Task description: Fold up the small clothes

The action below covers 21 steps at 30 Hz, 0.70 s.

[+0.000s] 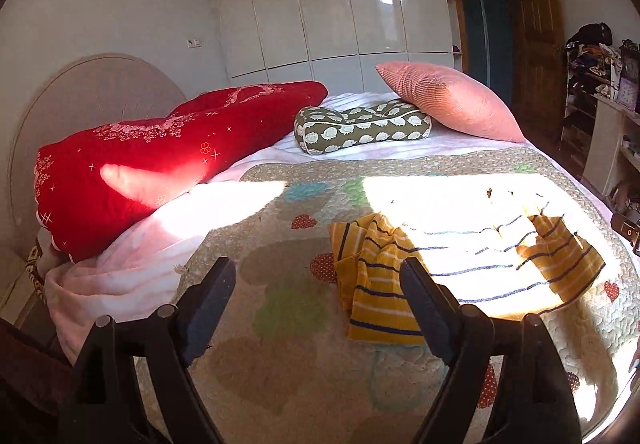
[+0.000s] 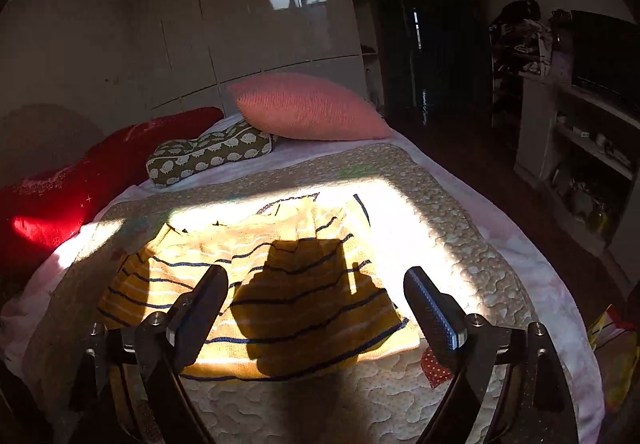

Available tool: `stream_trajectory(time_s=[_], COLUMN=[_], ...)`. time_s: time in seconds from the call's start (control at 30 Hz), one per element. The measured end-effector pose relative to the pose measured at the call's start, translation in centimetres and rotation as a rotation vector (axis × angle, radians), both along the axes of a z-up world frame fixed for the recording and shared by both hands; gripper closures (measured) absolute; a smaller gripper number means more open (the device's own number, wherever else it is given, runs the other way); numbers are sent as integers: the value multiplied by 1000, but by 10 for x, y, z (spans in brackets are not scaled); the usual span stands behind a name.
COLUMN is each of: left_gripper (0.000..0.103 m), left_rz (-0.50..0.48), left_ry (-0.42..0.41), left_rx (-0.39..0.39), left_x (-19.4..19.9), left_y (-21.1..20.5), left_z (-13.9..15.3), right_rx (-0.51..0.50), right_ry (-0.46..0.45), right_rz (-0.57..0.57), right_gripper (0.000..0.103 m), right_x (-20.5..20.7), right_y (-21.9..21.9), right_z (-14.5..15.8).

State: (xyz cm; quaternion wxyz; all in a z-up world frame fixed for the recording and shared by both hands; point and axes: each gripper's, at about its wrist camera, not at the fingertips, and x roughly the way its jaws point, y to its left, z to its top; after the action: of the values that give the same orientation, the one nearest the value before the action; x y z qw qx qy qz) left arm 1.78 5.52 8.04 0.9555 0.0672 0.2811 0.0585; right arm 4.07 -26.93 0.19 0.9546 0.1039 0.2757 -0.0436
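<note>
Yellow striped garment [image 2: 256, 284] flat mid-bed, partly folded. Left gripper [image 1: 318, 286] and right gripper [image 2: 316, 296] both spread wide, empty, above it. Advice: pinch near-edge corners together, fold evenly.

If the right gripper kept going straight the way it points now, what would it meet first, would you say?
Most likely the yellow striped garment lying on the quilt; the open right gripper frames it with nothing in between, though depth is hard to judge.
</note>
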Motion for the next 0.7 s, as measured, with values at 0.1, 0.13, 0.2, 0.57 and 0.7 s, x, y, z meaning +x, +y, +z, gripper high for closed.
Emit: stream_trajectory(time_s=[0.1, 0.13, 0.2, 0.57, 0.7], left_gripper=[16, 16, 16, 16, 16], left_rz=[-19, -23, -35, -267, -431], left_ry=[2, 5, 13, 181, 296], left_rx=[1, 4, 5, -16, -50], left_x=[4, 5, 11, 100, 163], left_y=[-9, -13, -18, -95, -157], left_z=[3, 4, 5, -4, -17], right_rx=[2, 19, 84, 297, 339], right_ry=[7, 12, 33, 172, 189], right_rz=[-10, -4, 7, 55, 45], right_gripper=[11, 11, 11, 11, 11], right_x=[-7, -7, -8, 5, 18], right_y=[-13, -17, -27, -52, -56], right_z=[-7, -11, -19, -61, -71])
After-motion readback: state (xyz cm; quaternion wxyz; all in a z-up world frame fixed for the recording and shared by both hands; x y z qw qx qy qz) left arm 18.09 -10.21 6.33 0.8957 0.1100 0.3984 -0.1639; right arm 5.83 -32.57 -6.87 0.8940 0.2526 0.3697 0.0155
